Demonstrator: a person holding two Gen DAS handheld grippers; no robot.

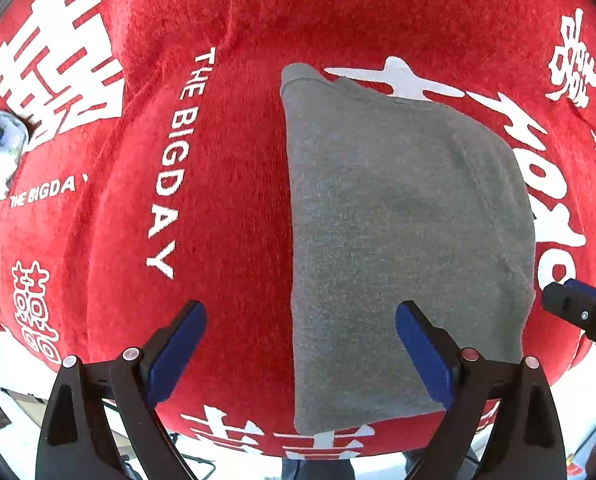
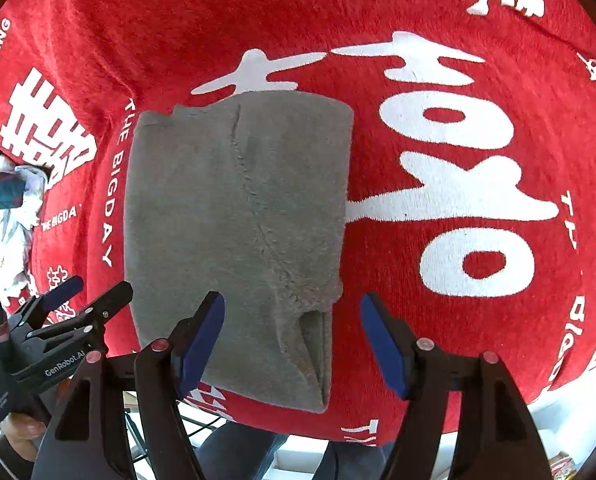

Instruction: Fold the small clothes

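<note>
A folded grey garment (image 1: 406, 236) of soft knit is seen lying flat on a red cloth (image 1: 234, 208) printed with large white characters and the words "THE BIGDAY". The garment is folded into a compact, roughly rectangular bundle; a raised seam runs down its upper face, and a small tuck of fabric is visible at its near right corner in the right wrist view. Which kind of small garment it is cannot be told.

The left gripper (image 1: 300, 354) is held above the cloth, pointing almost straight down, with its blue-padded jaws spread wide. One pad is seen over bare red cloth, the other over the near left part of the garment; nothing is pinched between them. In the right wrist view this same gripper is seen at the left edge, beside the garment's left side, gripped from below by a hand (image 2: 22, 432).

The right gripper (image 2: 294, 344) is held steeply downward over the near right corner of the garment, its jaws parted and nothing clamped between them. The garment's corner lies beneath the gap, free of both pads.

At the far left, a crumpled patterned fabric (image 2: 14, 192) is seen at the edge of the red cloth.
</note>
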